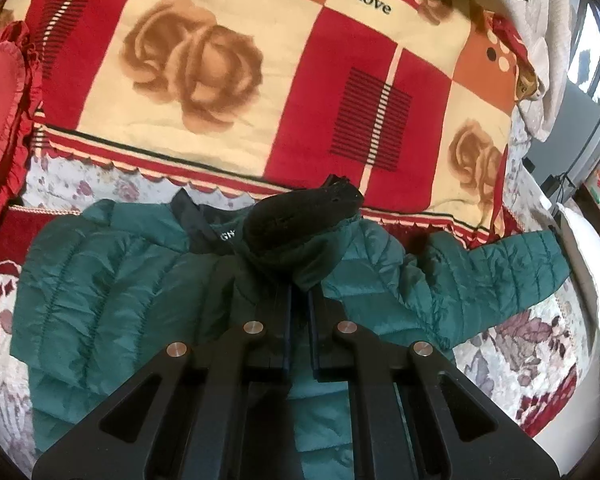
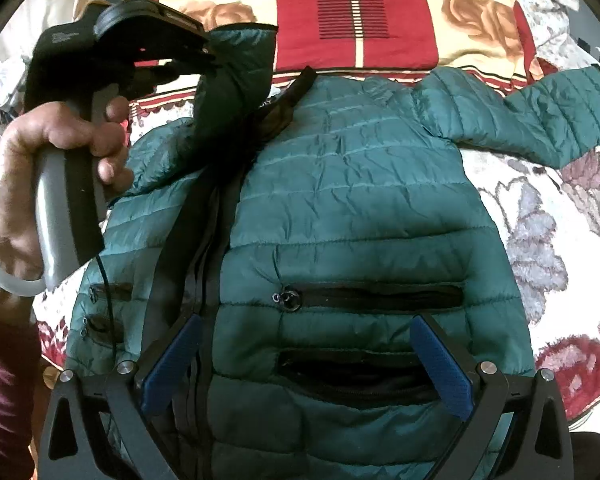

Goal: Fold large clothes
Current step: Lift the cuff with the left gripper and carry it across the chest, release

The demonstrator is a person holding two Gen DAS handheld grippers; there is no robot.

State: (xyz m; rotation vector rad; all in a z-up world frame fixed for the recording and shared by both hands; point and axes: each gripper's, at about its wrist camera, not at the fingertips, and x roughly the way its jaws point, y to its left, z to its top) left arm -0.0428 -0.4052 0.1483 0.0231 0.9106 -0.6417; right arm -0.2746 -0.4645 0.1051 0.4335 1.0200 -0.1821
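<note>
On the left, a hand [image 2: 56,168] grips the left gripper [image 2: 204,54], jaws clamped tight on what looks like the sleeve cuff [image 1: 300,256] of the green puffer jacket [image 2: 360,216], lifted above its collar. The jacket lies front-up across the bed [image 2: 548,240]. The right gripper [image 2: 308,364] hovers over its pockets, jaws wide apart, empty.

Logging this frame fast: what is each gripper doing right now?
Left gripper: shut on the green jacket's sleeve.
Right gripper: open, holding nothing, above the jacket.
</note>
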